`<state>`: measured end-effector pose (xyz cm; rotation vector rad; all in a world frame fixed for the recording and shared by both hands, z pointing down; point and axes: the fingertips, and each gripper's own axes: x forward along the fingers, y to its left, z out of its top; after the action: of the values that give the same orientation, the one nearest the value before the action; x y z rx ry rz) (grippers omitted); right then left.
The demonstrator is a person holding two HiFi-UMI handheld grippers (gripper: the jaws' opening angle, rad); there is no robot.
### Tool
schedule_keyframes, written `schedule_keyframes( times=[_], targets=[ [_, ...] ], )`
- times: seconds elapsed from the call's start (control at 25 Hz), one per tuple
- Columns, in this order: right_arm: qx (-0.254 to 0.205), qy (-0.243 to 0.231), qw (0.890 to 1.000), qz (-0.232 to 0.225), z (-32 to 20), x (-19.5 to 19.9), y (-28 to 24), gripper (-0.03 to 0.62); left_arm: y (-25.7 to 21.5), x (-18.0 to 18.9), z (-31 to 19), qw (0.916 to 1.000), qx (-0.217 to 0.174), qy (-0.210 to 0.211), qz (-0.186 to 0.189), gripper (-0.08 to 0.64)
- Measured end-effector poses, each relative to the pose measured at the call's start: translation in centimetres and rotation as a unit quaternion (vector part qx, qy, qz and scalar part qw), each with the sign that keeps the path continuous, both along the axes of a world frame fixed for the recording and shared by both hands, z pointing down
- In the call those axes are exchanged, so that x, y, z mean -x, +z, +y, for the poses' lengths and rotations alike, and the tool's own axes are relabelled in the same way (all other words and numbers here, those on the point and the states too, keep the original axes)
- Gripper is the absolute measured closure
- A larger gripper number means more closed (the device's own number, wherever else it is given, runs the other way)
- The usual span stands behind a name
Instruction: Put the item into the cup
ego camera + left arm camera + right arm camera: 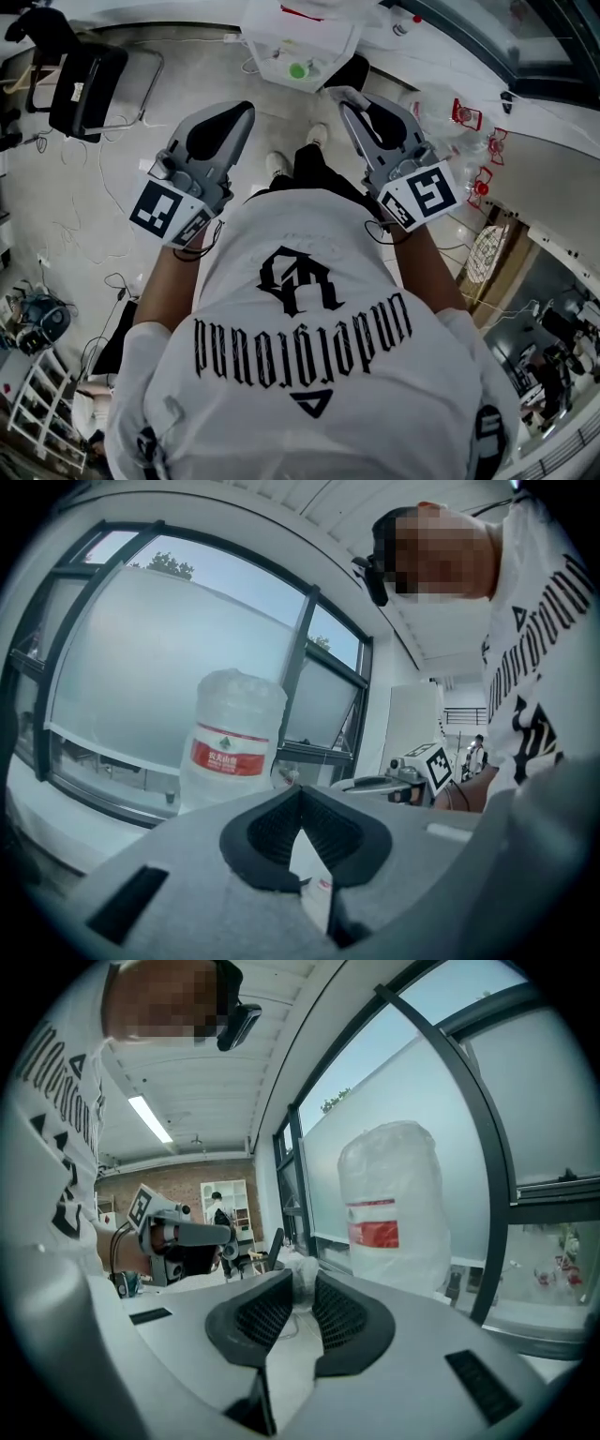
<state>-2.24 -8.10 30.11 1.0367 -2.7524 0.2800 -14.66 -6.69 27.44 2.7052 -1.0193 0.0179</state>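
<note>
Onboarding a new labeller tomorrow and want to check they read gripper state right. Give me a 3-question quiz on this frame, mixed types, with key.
1. True or false: the left gripper is clamped on an item.
2. The large water bottle by the window carries a band that is: A blue, B red, C green.
3. Fill in: between the jaws of the right gripper there is ___.

Key: 1 false, its jaws meet with nothing between them. 2 B. 3 nothing; they stand slightly apart.
</note>
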Motion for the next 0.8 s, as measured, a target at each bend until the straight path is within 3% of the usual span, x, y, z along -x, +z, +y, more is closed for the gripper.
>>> schedule_keyframes(
  times=[0.4,0.8],
  targets=[
    [0.059,-0.001,0.998,0.019,-1.7,-0.5,6.9,0.525,4.4,-1.2,-2.1,0.9992,0.038,-0.01,-0.012,0.546],
    [0.086,0.007,0.995,0.048,-4.3,-1.2,13.9,0.523,11.4,-2.4,-4.5,0.9966,0.065,-0.01,-0.05,0.546]
  ],
)
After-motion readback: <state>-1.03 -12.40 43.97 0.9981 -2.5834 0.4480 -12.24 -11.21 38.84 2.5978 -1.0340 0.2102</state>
